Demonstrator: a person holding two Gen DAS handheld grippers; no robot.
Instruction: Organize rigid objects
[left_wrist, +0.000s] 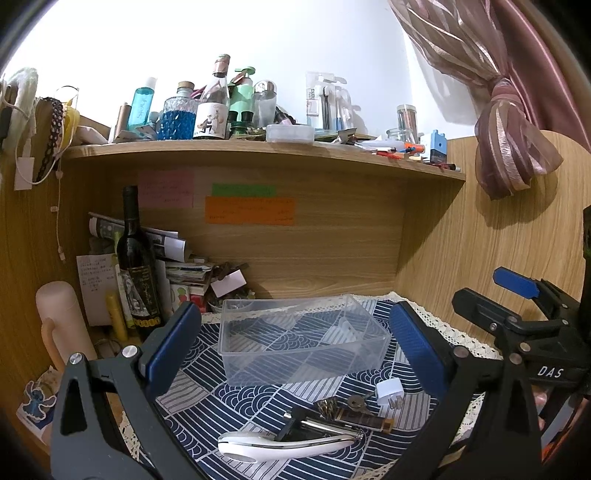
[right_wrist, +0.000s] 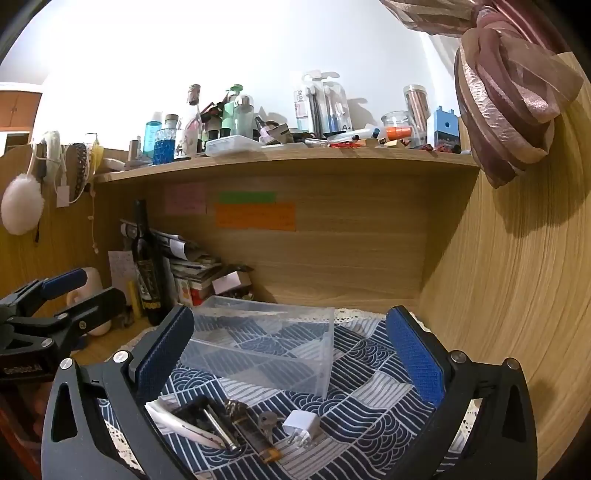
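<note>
Left gripper (left_wrist: 295, 350): I see its jaws spread wide, holding nothing — it hangs above the cloth.
Right gripper (right_wrist: 290, 354): also wide open and empty.
Clear box (left_wrist: 303, 339): on the patterned cloth (left_wrist: 258, 406), between my fingers.
Small items: white plug (left_wrist: 388, 394), key (left_wrist: 357, 402) and white handle (left_wrist: 284, 445) lie together just in front of the box — none inside it.

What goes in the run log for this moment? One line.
left tool open | right tool open | box empty | plug, key on cloth

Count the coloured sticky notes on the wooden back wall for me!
3: a pink paper note at left, a green strip note beside it, and an orange rectangular note directly underneath the green.
</note>
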